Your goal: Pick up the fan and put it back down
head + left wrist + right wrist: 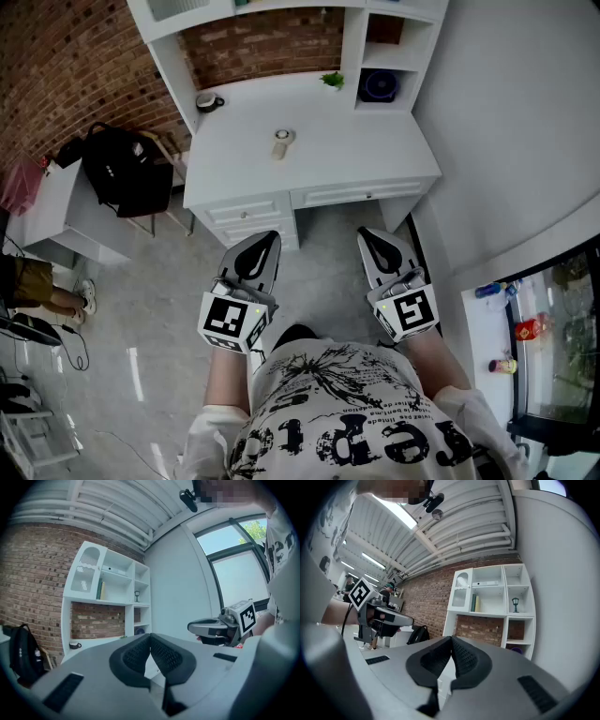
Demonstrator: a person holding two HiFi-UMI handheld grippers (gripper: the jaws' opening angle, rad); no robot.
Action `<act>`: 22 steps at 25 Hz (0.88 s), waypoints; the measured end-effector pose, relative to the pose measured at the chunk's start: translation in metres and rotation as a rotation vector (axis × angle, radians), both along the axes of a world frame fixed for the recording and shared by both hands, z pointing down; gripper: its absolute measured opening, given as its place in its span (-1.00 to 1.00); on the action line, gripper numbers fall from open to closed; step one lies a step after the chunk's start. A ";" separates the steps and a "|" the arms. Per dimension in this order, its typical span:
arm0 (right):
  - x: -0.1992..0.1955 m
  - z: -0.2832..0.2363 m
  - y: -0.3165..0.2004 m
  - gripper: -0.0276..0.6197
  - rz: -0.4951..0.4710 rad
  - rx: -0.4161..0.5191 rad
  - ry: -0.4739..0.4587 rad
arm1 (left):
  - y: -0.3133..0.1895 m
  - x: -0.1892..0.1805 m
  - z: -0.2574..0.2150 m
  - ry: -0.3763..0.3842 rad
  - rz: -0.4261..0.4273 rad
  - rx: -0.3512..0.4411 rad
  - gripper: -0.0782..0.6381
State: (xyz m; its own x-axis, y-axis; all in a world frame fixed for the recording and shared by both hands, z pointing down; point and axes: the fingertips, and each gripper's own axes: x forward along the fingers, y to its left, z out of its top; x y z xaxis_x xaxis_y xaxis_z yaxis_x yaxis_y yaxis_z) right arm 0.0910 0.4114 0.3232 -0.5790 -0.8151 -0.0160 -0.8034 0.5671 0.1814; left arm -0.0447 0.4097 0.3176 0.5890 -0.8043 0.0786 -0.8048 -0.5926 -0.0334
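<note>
The small hand fan (282, 142) lies flat on the white desk (375, 150), near its middle, handle toward me. Both grippers hang well short of the desk, above the floor in front of the drawers. My left gripper (265, 241) is shut and empty, its pads meeting at the tip (150, 637). My right gripper (367, 235) is also shut and empty, jaws pressed together (451, 639). Each gripper shows sideways in the other's view: the right gripper (215, 627) and the left gripper (384, 616).
A dark mug (207, 101) stands at the desk's back left, a green sprig (333, 81) and a blue bowl (380, 86) by the shelves. A black backpack (127, 169) rests on a chair left of the desk. A white wall (506, 112) runs close on the right.
</note>
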 end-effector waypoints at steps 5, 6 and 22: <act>0.007 0.001 -0.003 -0.87 0.001 -0.004 -0.009 | -0.003 0.008 -0.001 0.001 -0.002 -0.004 -0.74; 0.008 0.001 -0.005 -0.87 0.001 -0.005 -0.010 | -0.004 0.009 -0.001 0.001 -0.002 -0.004 -0.74; 0.037 0.004 -0.026 -0.87 0.058 -0.031 -0.096 | -0.035 0.017 0.005 -0.015 -0.108 -0.016 0.27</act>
